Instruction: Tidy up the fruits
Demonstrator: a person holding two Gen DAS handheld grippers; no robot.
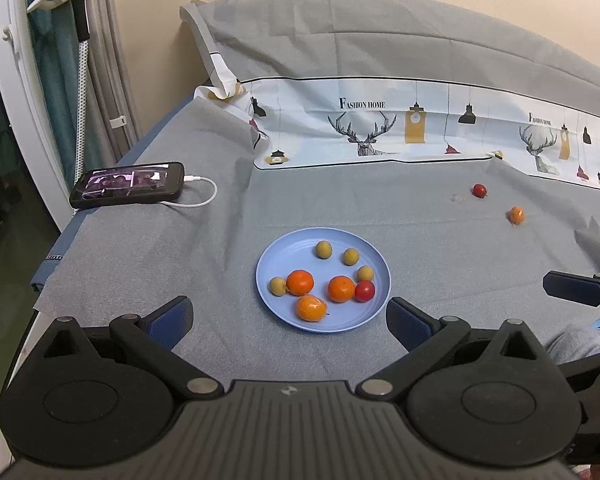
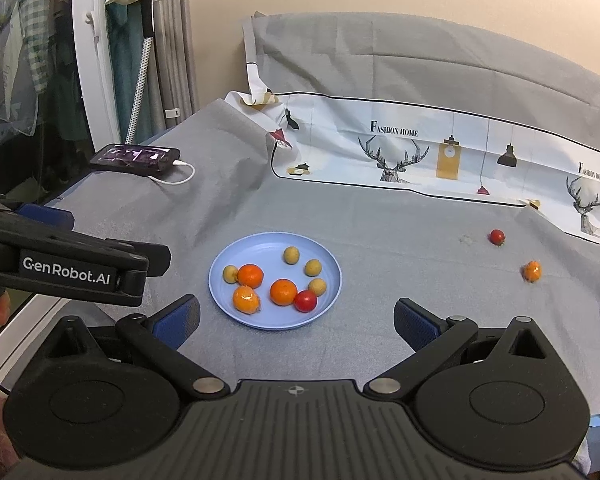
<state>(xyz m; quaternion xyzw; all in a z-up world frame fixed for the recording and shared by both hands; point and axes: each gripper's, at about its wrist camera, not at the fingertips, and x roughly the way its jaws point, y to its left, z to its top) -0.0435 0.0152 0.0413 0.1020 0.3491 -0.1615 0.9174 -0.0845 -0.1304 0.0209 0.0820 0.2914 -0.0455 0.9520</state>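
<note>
Left wrist view: the left gripper hangs with fingers spread wide and empty, before the blue plate of fruit on the grey-covered tabletop. Right wrist view: the right gripper, equally wide and empty, is best placed for the stray orange fruit and cherry tomato; straddle one, close gently.

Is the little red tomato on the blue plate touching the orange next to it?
Touching. In the right wrist view the red tomato on the blue plate presses against the orange with no plate showing between them.
</note>
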